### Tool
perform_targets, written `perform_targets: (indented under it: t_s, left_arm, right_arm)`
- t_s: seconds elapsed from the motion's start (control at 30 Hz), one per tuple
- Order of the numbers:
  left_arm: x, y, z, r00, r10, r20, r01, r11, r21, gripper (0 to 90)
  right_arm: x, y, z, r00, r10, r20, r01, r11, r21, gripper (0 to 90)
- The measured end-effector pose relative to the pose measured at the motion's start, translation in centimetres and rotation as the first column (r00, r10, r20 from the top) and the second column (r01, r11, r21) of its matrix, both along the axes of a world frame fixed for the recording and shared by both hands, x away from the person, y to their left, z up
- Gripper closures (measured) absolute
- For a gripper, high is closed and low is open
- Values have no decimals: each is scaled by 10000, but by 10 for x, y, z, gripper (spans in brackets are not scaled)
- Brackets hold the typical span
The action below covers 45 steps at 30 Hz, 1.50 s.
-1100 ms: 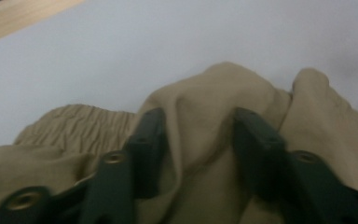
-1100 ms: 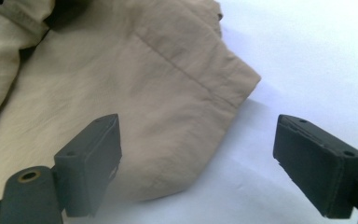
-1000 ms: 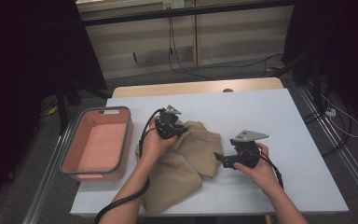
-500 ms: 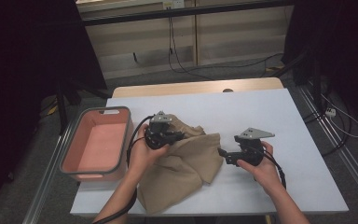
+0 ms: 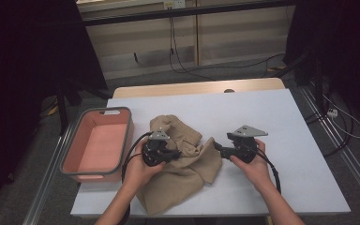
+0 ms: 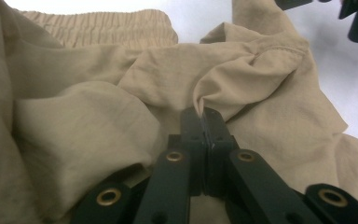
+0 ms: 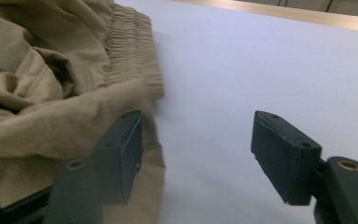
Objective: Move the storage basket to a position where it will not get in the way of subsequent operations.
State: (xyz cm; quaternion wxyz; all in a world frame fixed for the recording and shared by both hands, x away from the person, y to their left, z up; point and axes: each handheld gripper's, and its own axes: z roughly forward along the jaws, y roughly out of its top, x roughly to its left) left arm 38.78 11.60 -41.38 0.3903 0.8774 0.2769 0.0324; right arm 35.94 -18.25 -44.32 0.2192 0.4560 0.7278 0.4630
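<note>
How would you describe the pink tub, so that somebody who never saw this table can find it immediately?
Start from the white rectangular table in the high view and go to its left edge. There stands the pink rectangular plastic tub with a grey rim, beside the crumpled beige cloth shorts. It is the one rigid container there, and nothing shows inside it.

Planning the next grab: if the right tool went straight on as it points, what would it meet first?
Probably the tan shorts: the right tool is open, one jaw already at the cloth's edge; depth unclear.
</note>
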Motion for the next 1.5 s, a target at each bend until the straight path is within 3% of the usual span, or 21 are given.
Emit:
perform_targets:
  t_s: [0.33,0.4,0.43,0.6,0.63,0.67,0.7,0.73,0.77,0.8,0.9,0.93,0.97,1.0,1.03,1.07,1.17,1.27,1.3,1.37,1.5]
  left_arm:
    - [-1,0,2,10000,-47,-69,45,9995,-318,871]
    - [1,2,7,9997,165,154,-155,9980,-616,689]
    - [4,4,14,9982,567,-213,-586,9936,-970,625]
    - [9,12,28,9936,1105,-215,-1122,9875,-1109,405]
    - [13,17,35,9877,1558,-92,-1557,9790,-1318,376]
    - [13,17,35,9877,1558,-92,-1557,9790,-1318,354]
    - [18,23,40,9804,1969,87,-1936,9701,-1462,331]
    - [18,23,40,9804,1969,87,-1936,9701,-1462,304]
    - [24,29,44,9704,2366,487,-2272,9624,-1491,278]
    - [24,29,44,9704,2366,487,-2272,9624,-1491,272]
    - [31,35,47,9555,2874,668,-2737,9479,-1632,260]
    - [33,36,47,9526,2958,716,-2826,9471,-1521,260]
    - [38,37,45,9401,3311,811,-3180,9375,-1414,267]
    - [38,37,45,9401,3311,811,-3180,9375,-1414,269]
    - [42,39,41,9277,3578,1061,-3439,9300,-1294,270]
    - [42,39,41,9277,3578,1061,-3439,9300,-1294,276]
    - [47,42,34,9148,3870,1159,-3763,9207,-1038,279]
    - [48,40,30,9156,3815,1266,-3708,9232,-1007,286]
    - [47,36,31,9233,3528,1518,-3410,9349,-983,282]
    - [46,29,33,9284,3348,1612,-3200,9409,-1112,271]
    - [45,19,39,9273,3197,1948,-2997,9457,-1256,251]
  right_arm:
    - [2,30,-7,9941,1081,-107,-1084,9937,-294,551]
    - [-1,34,-7,9898,1415,-144,-1419,9892,-375,593]
    - [-3,36,-6,9869,1611,-70,-1613,9854,-551,630]
    - [-5,34,-5,9786,2056,2,-2053,9772,-552,746]
    - [-5,35,-4,9762,2169,30,-2164,9747,-563,775]
    - [-5,35,-4,9762,2169,30,-2164,9747,-563,775]
    - [-7,36,-4,9701,2427,-40,-2425,9687,-523,816]
    - [-8,37,-5,9676,2522,-81,-2523,9661,-555,831]
    - [-9,39,-5,9652,2611,-100,-2613,9633,-611,844]
    - [-9,39,-5,9652,2611,-100,-2613,9633,-611,844]
    - [-12,43,-8,9557,2936,-192,-2942,9523,-812,862]
    - [-13,44,-9,9518,3057,-245,-3066,9479,-860,869]
    - [-15,45,-10,9480,3166,-326,-3183,9435,-928,875]
    - [-15,45,-10,9480,3166,-326,-3183,9435,-928,875]
    - [-16,45,-11,9431,3306,-360,-3325,9378,-999,878]
    - [-16,45,-11,9431,3306,-360,-3325,9378,-999,878]
    - [-20,43,-12,9370,3466,-433,-3492,9330,-874,882]
    - [-22,44,-13,9354,3506,-461,-3534,9316,-854,882]
    - [-24,45,-13,9311,3616,-475,-3645,9273,-849,883]
    - [-26,48,-14,9282,3691,-482,-3720,9244,-847,884]
    - [-30,52,-14,9210,3861,-519,-3891,9181,-750,885]
